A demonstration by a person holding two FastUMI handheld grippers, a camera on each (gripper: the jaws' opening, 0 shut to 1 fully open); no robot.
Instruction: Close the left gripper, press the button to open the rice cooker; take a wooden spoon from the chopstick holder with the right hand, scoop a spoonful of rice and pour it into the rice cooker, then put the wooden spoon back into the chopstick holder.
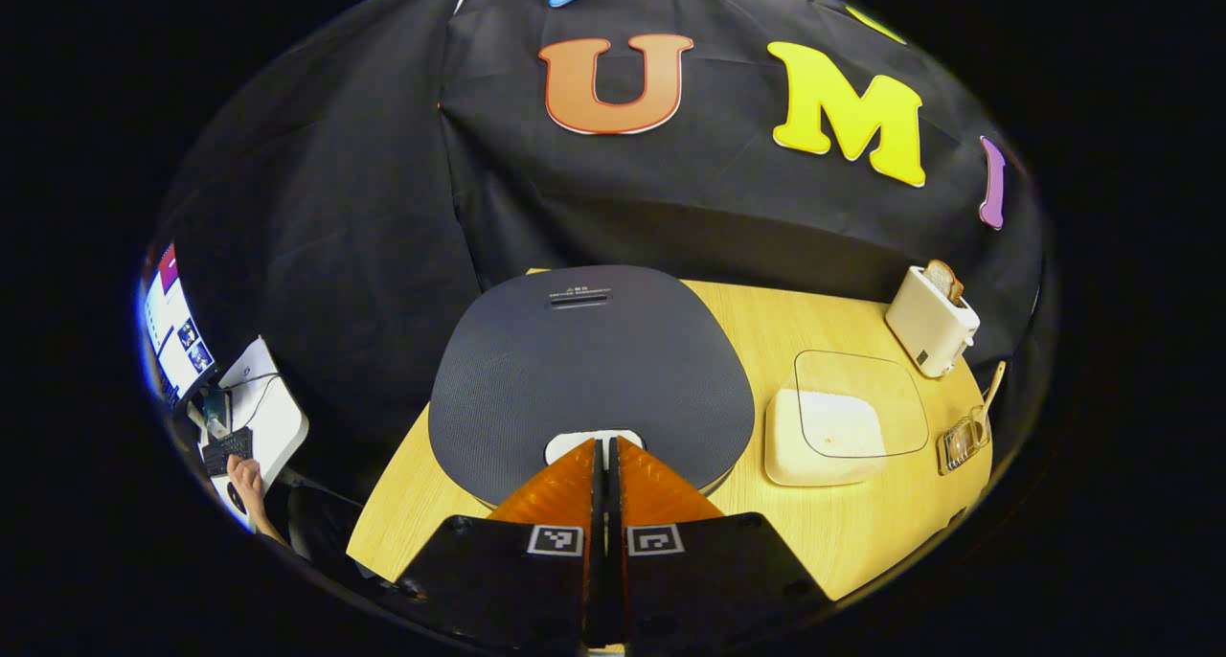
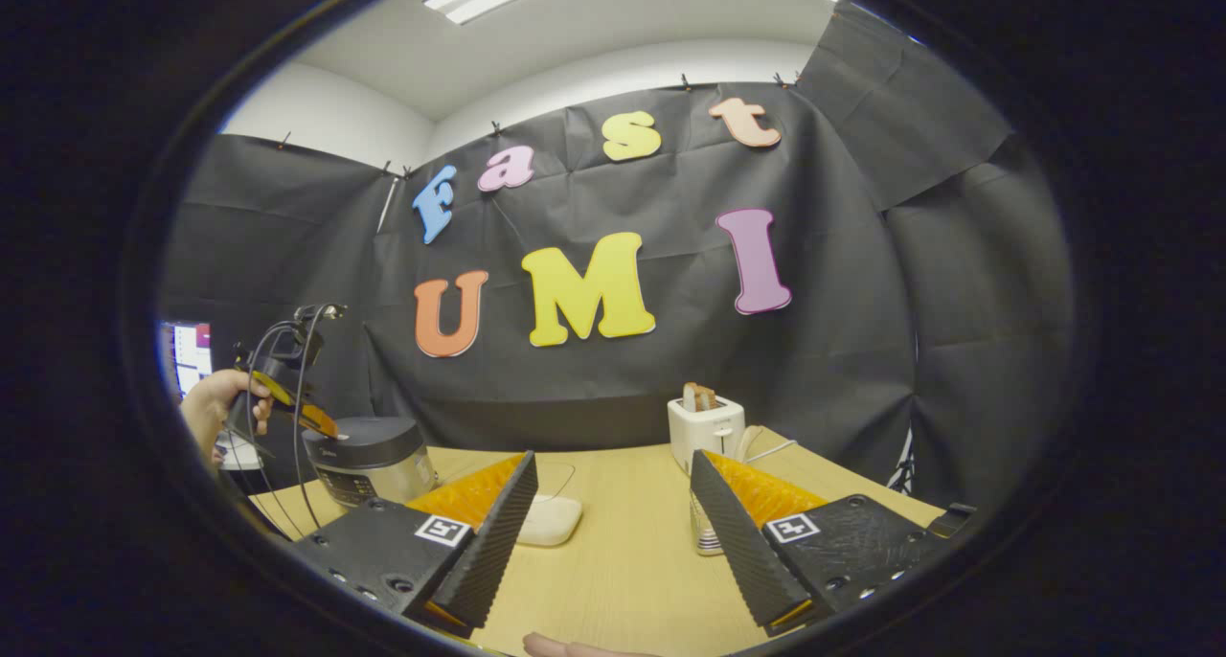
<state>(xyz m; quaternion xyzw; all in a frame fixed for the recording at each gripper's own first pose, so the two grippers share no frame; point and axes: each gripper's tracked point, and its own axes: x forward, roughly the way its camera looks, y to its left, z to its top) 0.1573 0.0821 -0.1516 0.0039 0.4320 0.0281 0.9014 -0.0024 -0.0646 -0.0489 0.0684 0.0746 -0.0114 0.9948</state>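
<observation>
Directly below the left gripper (image 1: pixel 605 443) sits the rice cooker (image 1: pixel 589 374), its dark lid down, at the left end of the wooden counter (image 1: pixel 843 532). That gripper's two orange fingers are pressed together with nothing between them, and their tips lie over the white button (image 1: pixel 594 439) at the lid's near edge (whether they touch it, I cannot tell). Right of the cooker stands a white rice container (image 1: pixel 828 437) with a clear lid, and just beyond that the clear chopstick holder (image 1: pixel 963 441) with the wooden spoon (image 1: pixel 991 389) leaning out of it. A white toaster (image 1: pixel 931 320) stands behind them.

In the right gripper view, the right gripper (image 2: pixel 613 504) hangs with its fingers spread wide and empty, well short of the holder (image 2: pixel 704 528), which is partly hidden behind its right finger. Far to its left, a hand (image 2: pixel 215 408) holds the other gripper over the cooker (image 2: pixel 369 456).
</observation>
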